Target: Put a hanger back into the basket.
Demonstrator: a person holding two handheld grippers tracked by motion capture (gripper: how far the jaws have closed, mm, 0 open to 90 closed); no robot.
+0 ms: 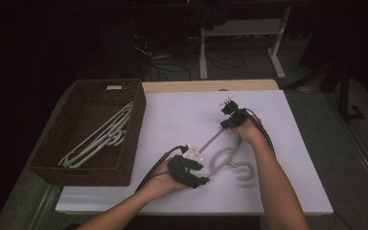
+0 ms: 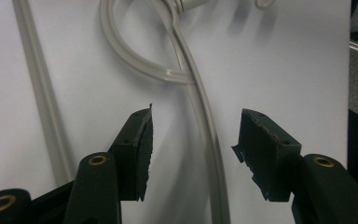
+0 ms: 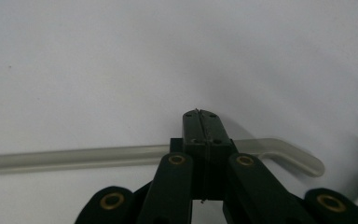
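- My left gripper (image 2: 193, 154) hangs released, its jaws either side of the grey hanger (image 2: 200, 116) on the white table (image 2: 284, 70).
- My right gripper (image 3: 204, 123) is clenched shut above the hanger's bar.

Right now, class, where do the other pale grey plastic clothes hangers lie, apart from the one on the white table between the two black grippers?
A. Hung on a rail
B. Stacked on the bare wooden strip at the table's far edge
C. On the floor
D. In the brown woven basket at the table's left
D: several pale grey plastic clothes hangers lie inside the brown woven basket at the white table's left.
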